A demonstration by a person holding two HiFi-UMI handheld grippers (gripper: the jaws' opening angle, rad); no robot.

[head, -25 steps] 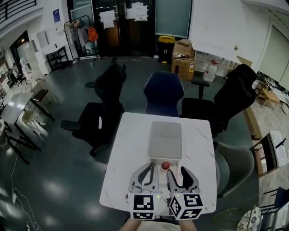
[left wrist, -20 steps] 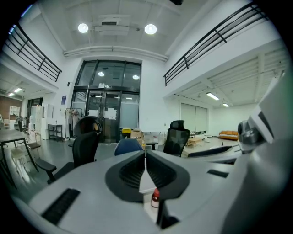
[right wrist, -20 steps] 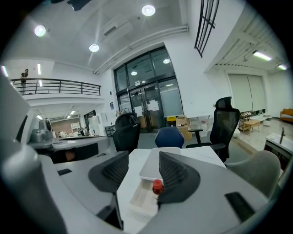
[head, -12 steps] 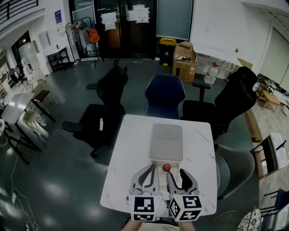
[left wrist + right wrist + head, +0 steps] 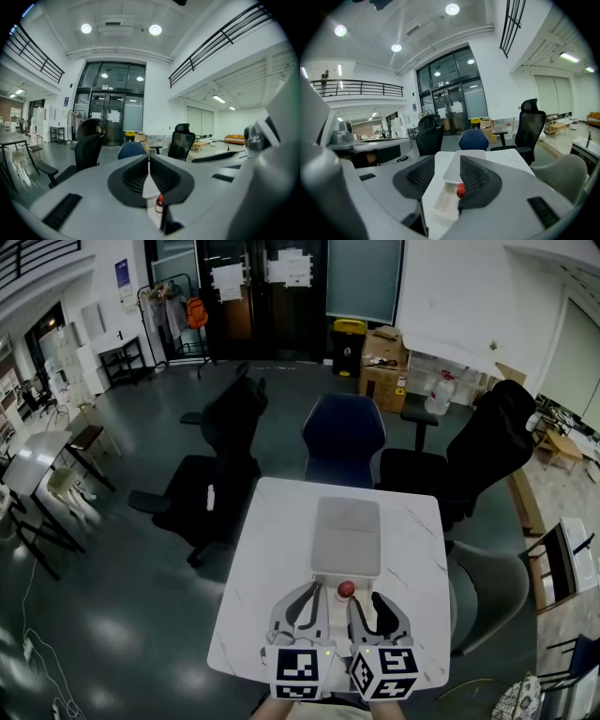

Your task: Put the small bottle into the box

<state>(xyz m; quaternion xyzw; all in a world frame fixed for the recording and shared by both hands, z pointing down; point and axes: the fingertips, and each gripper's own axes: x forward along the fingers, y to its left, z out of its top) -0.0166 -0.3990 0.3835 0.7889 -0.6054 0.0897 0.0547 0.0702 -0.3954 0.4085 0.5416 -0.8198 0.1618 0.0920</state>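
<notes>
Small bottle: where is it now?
Head view: the small bottle, red cap up, appears to sit in the open near end of the white box, just below its grey lid, between the left gripper and right gripper.

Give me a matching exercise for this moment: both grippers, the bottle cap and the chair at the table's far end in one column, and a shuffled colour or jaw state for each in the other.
Column one:
1. left gripper
2. right gripper
3. bottle cap
4. chair at the table's far end

Column two:
A. red
B. jaws apart, nothing held
C. blue
D. jaws together

Pairs: 1-D, 2-B, 3-A, 4-C
</notes>
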